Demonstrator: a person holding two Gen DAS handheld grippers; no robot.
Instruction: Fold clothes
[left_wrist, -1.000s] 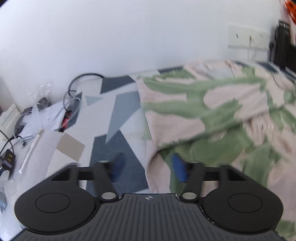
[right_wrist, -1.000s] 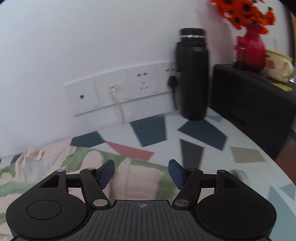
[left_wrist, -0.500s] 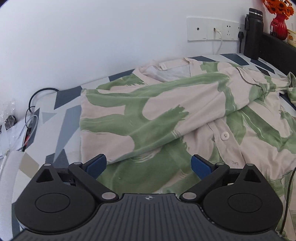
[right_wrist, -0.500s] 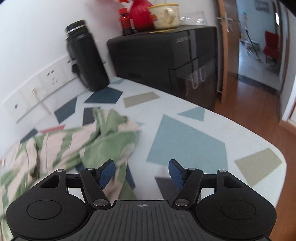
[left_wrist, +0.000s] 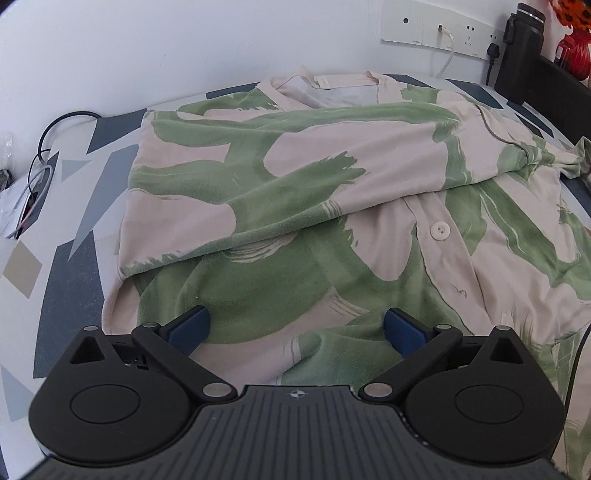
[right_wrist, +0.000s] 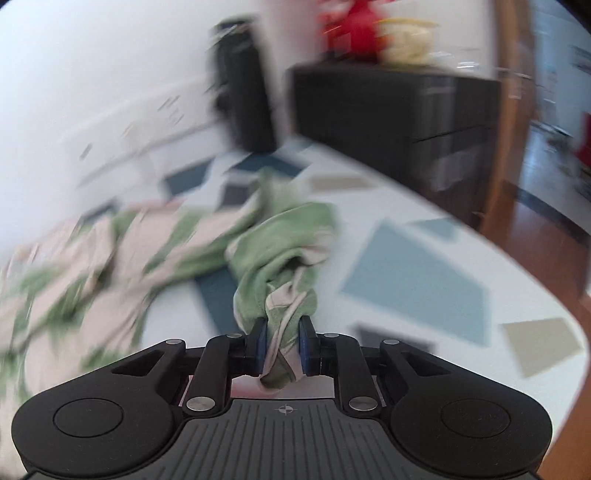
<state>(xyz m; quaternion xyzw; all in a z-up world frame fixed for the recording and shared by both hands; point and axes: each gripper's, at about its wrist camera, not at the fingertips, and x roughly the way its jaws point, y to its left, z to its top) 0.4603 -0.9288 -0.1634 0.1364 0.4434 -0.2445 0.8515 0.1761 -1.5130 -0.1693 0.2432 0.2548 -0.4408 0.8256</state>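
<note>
While blurred, right view shows sleeve pinched.

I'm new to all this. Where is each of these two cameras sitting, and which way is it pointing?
Left wrist view: sits on the left gripper, looking forward and down over the shirt towards the wall sockets; its fingers stand wide apart above the cloth.
Right wrist view: sits on the right gripper, facing the black cabinet and the table edge; its jaws are closing on a bunched sleeve.
Shared: the same shirt, table, black bottle and cabinet. No hand or sleeve of the person shows.
</note>
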